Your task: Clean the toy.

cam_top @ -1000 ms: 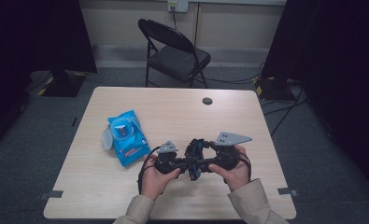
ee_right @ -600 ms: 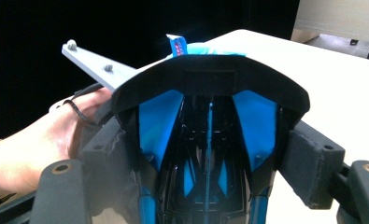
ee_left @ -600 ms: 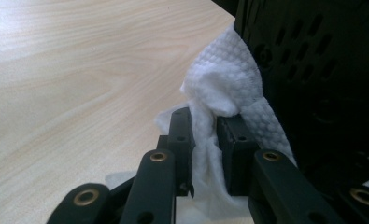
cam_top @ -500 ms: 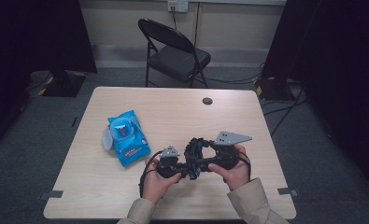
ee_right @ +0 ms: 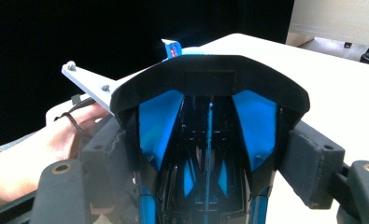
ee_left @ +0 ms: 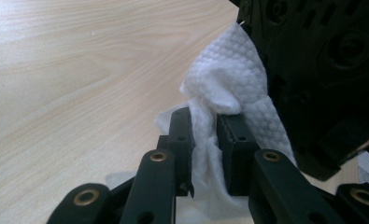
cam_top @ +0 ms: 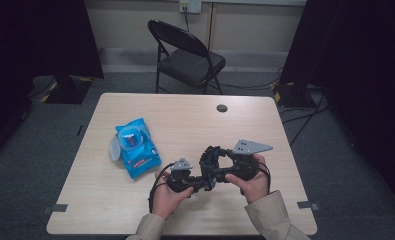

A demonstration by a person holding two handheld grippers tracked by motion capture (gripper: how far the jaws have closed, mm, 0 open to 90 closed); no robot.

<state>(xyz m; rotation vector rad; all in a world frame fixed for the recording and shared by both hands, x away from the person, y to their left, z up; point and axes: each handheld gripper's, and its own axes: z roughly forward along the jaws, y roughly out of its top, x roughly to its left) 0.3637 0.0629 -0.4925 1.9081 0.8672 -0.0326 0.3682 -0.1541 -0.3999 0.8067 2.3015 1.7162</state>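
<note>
Above the table's near edge, my right gripper is shut on a black shell-shaped object with blue inner panels. In the right gripper view its padded jaws press on both sides of that black and blue object. My left gripper comes in from the left and is shut on a white textured wipe. The wipe's bunched end lies against the black object. In the left gripper view the left gripper pinches the wipe between its two jaws, and the loose tail hangs down towards the wooden table.
A blue pack of wipes with its white lid flipped open lies on the table to the left of my hands. A small black round cap sits at the far middle. A dark folding chair stands behind the table.
</note>
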